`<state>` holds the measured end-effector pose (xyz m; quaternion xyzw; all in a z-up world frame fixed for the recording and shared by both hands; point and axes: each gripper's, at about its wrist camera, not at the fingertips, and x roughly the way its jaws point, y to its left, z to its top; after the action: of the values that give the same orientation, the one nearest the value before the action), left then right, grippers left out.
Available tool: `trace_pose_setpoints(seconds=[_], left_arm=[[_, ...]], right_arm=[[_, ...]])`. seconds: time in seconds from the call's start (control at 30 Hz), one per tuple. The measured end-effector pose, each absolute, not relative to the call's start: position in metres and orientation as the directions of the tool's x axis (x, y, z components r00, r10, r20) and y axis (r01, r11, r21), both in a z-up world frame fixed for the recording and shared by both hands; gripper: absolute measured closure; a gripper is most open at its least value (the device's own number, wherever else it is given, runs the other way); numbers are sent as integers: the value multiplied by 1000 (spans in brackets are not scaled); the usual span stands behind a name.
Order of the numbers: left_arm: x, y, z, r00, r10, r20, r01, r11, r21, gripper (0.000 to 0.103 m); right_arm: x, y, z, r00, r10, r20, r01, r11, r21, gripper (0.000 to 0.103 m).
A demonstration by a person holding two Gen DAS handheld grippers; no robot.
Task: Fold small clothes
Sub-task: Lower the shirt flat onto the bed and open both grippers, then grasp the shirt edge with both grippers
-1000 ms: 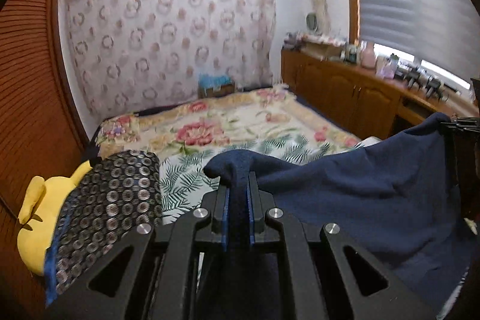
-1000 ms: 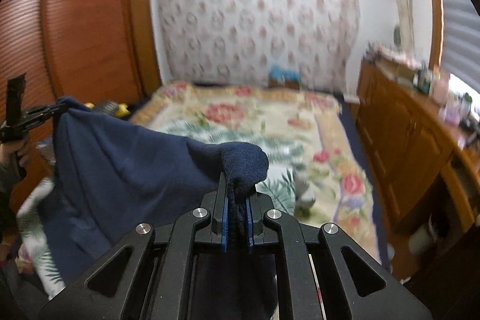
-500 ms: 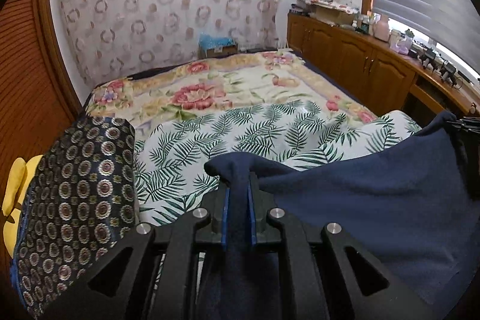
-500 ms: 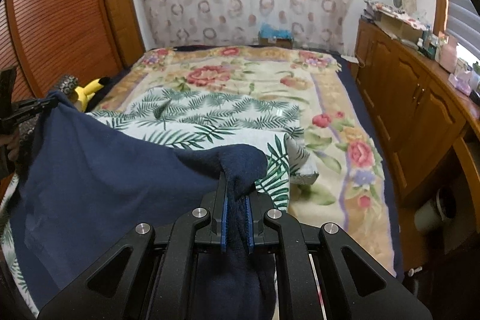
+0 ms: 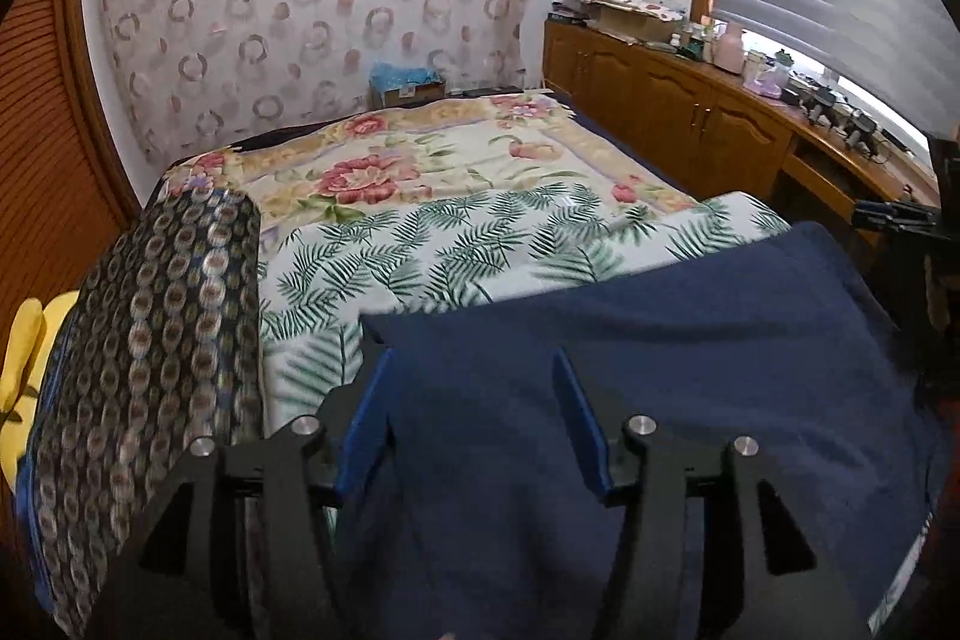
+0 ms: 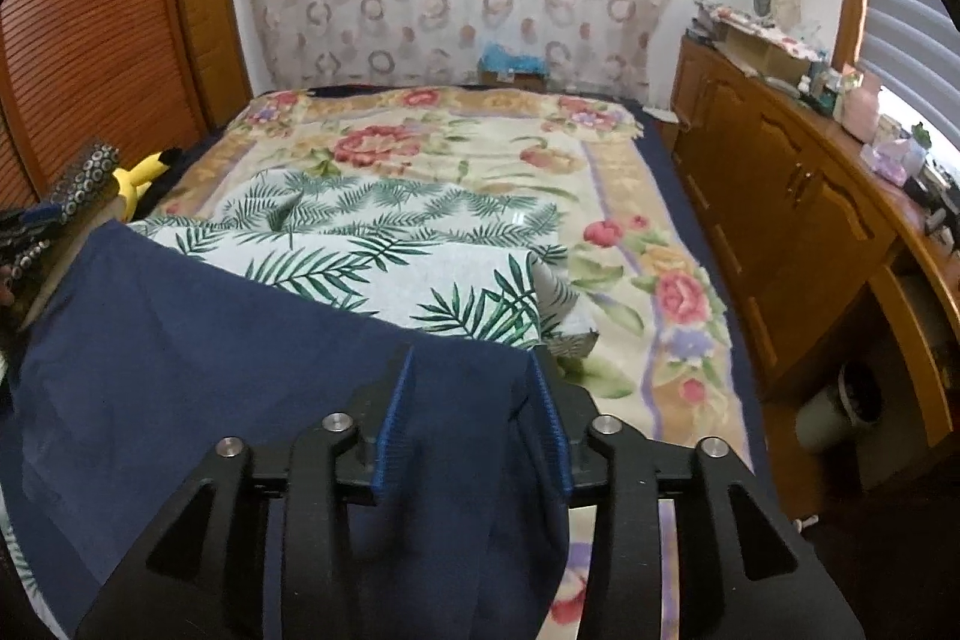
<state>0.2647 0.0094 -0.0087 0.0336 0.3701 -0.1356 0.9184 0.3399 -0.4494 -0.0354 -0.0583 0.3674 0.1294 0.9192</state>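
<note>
A dark navy garment (image 5: 690,340) lies spread flat over the near end of the bed, on a white sheet with a green fern print (image 5: 456,244). My left gripper (image 5: 471,370) is open, its blue pads apart, with the garment's left corner lying loose between the jaws. My right gripper (image 6: 474,370) is open too, over the garment's right corner (image 6: 468,400). The garment also shows in the right wrist view (image 6: 180,352). The right gripper shows at the far right of the left wrist view (image 5: 900,220).
A floral bedspread (image 5: 420,148) covers the bed beyond the fern sheet. A dark patterned cushion (image 5: 150,328) and a yellow plush toy (image 5: 24,340) lie at the left. Wooden cabinets (image 6: 792,196) run along the right wall, with a bin (image 6: 846,400) on the floor.
Both grippers have lowered toward the bed and opened, letting go of the navy garment's corners. The garment has dropped from hanging stretched between them to lying flat.
</note>
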Motion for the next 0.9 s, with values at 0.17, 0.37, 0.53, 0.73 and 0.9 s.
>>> trace_pose_setpoints(seconds=[0.17, 0.37, 0.53, 0.73, 0.9], left_arm=[[222, 17, -16, 679, -230, -697, 264, 963, -60, 49], [183, 29, -35, 657, -215, -723, 236, 969, -74, 49], [162, 37, -50, 642, -202, -740, 212, 974, -82, 49], [147, 44, -65, 624, -201, -755, 192, 976, -100, 49], [144, 45, -75, 606, -202, -769, 183, 977, -113, 49]], right_arm=[[305, -446, -25, 709, 203, -675, -288, 958, -14, 63], [263, -444, -19, 720, 200, -665, -287, 958, -23, 62], [234, -444, -28, 714, 194, -673, -275, 961, -15, 54], [209, -448, -54, 678, 182, -712, -252, 968, 7, 54], [194, -452, -78, 642, 172, -747, -226, 974, 30, 54]])
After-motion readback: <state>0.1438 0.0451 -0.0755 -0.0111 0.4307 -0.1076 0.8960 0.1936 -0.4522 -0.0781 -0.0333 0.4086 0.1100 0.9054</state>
